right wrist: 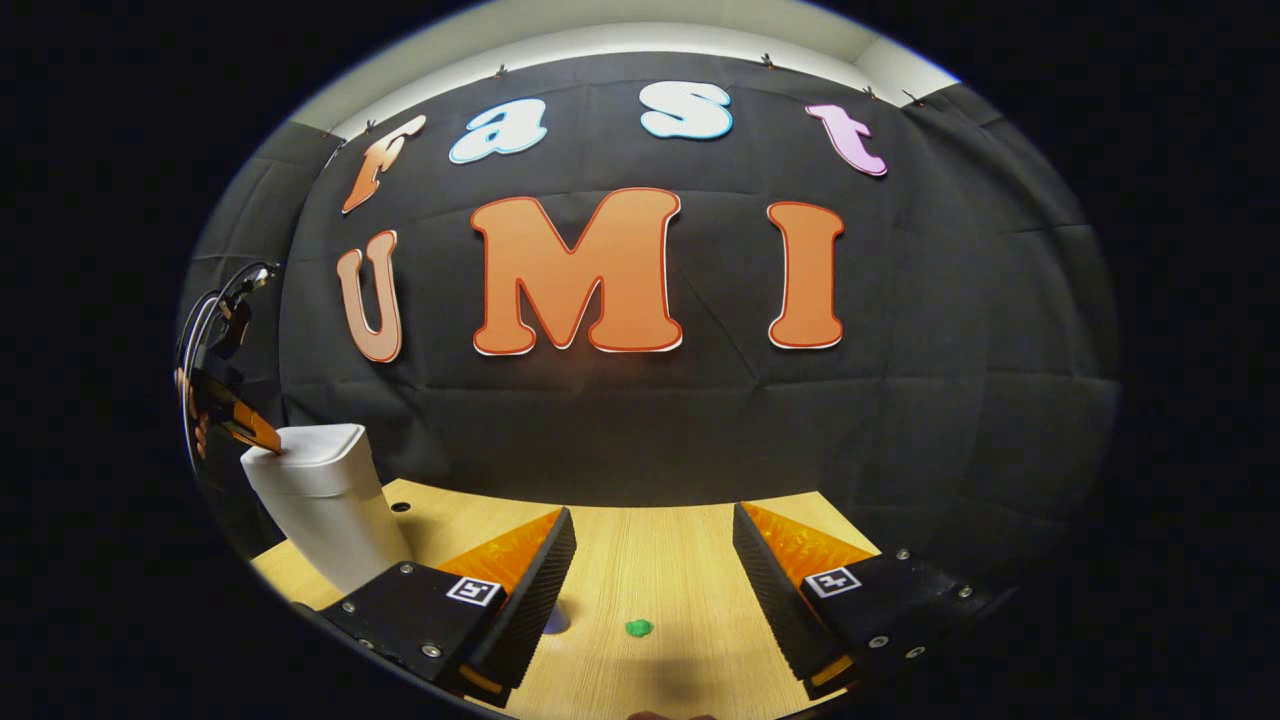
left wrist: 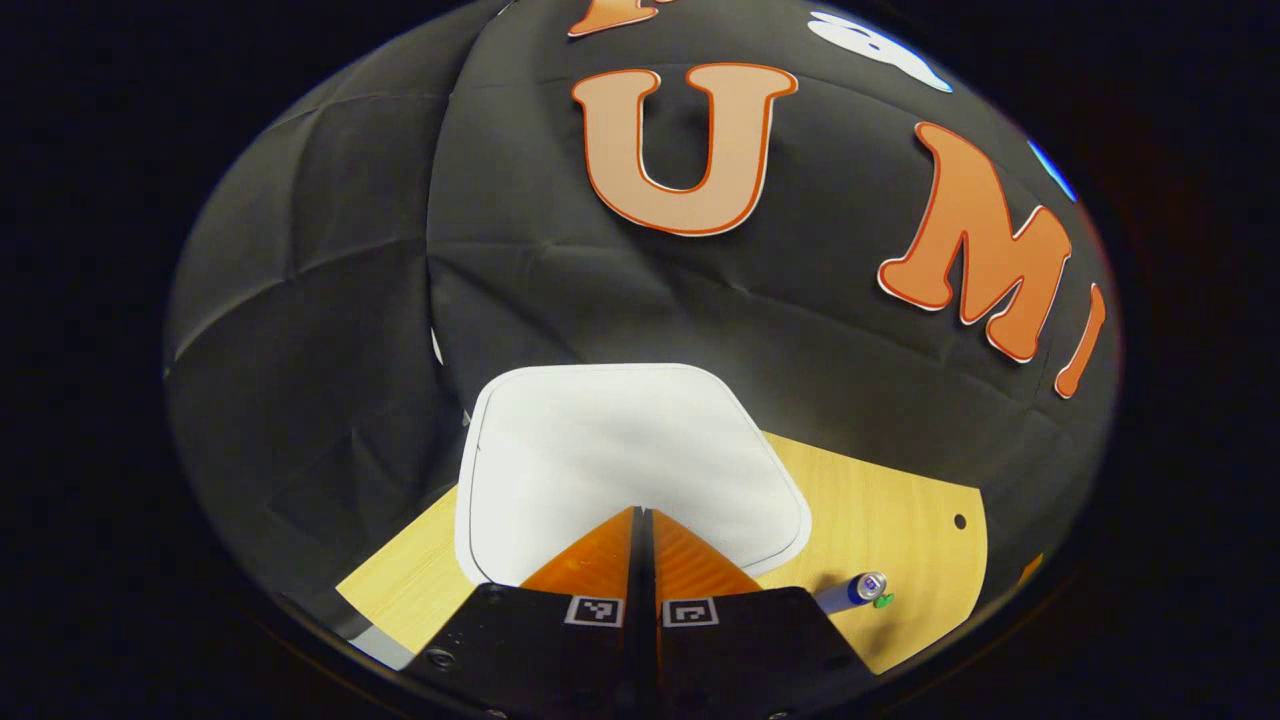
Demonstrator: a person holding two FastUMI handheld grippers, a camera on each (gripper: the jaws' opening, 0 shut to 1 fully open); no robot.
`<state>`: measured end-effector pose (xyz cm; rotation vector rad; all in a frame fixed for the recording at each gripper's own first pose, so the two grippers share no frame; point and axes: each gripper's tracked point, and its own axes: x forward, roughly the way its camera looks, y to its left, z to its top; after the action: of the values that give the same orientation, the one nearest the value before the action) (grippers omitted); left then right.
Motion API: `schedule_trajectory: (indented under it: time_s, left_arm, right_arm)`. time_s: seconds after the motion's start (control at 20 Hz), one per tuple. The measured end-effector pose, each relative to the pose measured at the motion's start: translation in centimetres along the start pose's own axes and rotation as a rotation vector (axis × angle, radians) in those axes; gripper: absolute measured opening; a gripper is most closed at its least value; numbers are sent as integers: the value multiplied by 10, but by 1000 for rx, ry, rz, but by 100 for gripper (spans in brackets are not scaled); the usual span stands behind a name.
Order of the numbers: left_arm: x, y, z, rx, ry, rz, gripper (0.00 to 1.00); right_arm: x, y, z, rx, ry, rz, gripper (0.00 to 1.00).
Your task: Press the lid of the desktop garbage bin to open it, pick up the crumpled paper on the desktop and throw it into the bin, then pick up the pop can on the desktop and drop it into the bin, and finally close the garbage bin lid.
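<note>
One smooth white (rounded-square) bin lid [left wrist: 630, 460], wooden desktop [left wrist: 880, 520]

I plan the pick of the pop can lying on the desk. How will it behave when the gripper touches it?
The pop can lies on its side on the smooth wooden desk, so a nudge across its length would probably roll it. It looks slim and probably light, so it may skid. Its round, glossy wall may slip between flat fingers.

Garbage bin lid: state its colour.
White, plain; the flat rounded plastic garbage bin lid shows best in the left gripper view.
</note>
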<state>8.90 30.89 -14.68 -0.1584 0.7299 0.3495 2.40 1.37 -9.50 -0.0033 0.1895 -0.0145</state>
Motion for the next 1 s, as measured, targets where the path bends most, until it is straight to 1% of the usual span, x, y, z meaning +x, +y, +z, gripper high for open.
schedule_trajectory:
  time_s: [0.15, 0.2, 0.25, 0.35, 0.45, 0.55, 0.65, 0.7, 0.75, 0.8, 0.85, 0.9, 0.95, 1.0]
  left_arm:
    - [-6, -3, 1, 31, -4, 2, 0]
    - [-10, -7, 4, 43, -30, -15, 2]
    - [-16, -10, 11, 58, -75, -25, 0]
    - [-30, -10, 35, 94, -184, -5, 0]
    - [-48, -17, 55, 104, -289, -11, 0]
    - [-65, -15, 77, 99, -400, 2, 0]
    - [-82, -15, 81, 96, -452, 12, 0]
    - [-87, -20, 82, 95, -471, 0, 1]
    - [-91, -28, 78, 98, -483, -28, 3]
    - [-97, -38, 76, 109, -495, -63, 12]
    - [-104, -47, 73, 124, -516, -92, 17]
    - [-112, -55, 72, 141, -535, -111, 24]
    - [-120, -62, 70, 160, -554, -125, 27]
    - [-127, -70, 69, 176, -575, -142, 36]
  right_arm:
    - [4, 3, -1, 5, 6, 11, 94]
    - [4, 4, -4, 6, 13, 15, 94]
    - [5, 4, -5, 2, 17, 16, 94]
    - [7, 4, -7, -6, 24, 16, 94]
    - [7, 6, -9, -12, 29, 22, 94]
    - [8, 8, -10, -21, 32, 27, 94]
    - [8, 10, -13, -25, 38, 32, 94]
    - [10, 11, -16, -27, 46, 34, 94]
    - [12, 12, -21, -32, 63, 39, 94]
    - [12, 12, -28, -35, 80, 43, 94]
    - [11, 12, -32, -35, 88, 46, 94]
    - [12, 13, -35, -36, 94, 48, 94]
    - [12, 13, -37, -39, 93, 52, 94]
    - [14, 13, -38, -43, 92, 52, 94]
